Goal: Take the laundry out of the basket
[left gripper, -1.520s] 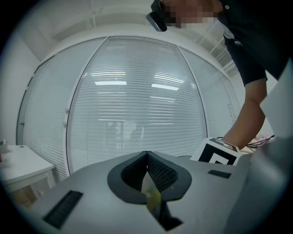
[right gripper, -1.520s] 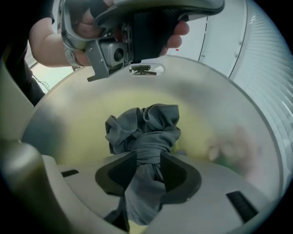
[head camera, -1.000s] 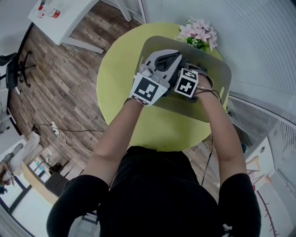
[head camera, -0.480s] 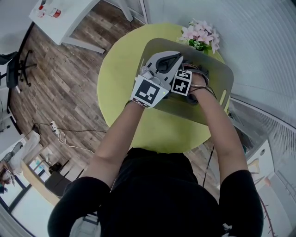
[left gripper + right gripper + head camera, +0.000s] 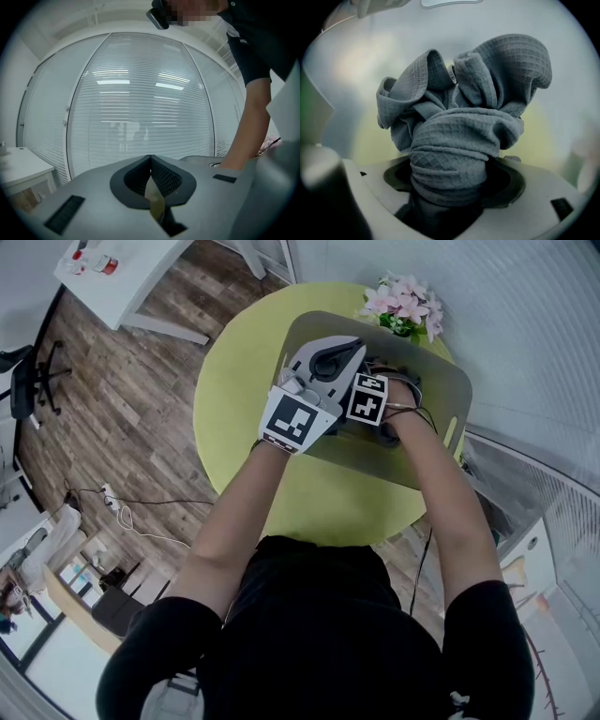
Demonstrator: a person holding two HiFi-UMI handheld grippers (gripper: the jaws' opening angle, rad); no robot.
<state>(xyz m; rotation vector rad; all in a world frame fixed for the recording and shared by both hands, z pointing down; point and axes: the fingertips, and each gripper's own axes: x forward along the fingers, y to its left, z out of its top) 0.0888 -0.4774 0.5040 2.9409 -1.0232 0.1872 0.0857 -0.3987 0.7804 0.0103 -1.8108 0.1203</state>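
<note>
Your grey plastic basket (image 5: 441, 395), a rounded oblong with slot handles, stood on the round yellow-green table (image 5: 239, 399), toward the table's 1 o'clock edge. A bunch of pink flowers (image 5: 405, 304) sat just past the basket's 12 o'clock rim.

The laundry was in the basket: a grey waffle-weave cloth (image 5: 459, 136), crumpled into a loose knot with two folds rising at its 11 and 1 o'clock. The basket's pale wall curved behind it, with one handle slot at 12 o'clock in the right gripper view.

You held the right gripper (image 5: 450, 197) pointing steeply down into the middle of the basket. Its jaws had just been opening and stood spread wide. The lowest fold of the cloth hung between them, and the jaws sat either side of it rather than pinched on it.

Your left gripper (image 5: 349, 352) lay nearly level over the basket's 9 o'clock rim. Its jaws were closed tip to tip and held nothing you could name; only a thin yellowish sliver showed in the gap behind the tips. It faced white slatted blinds (image 5: 140, 93), with your forearm (image 5: 253, 122) at 3 o'clock in its view.
</note>
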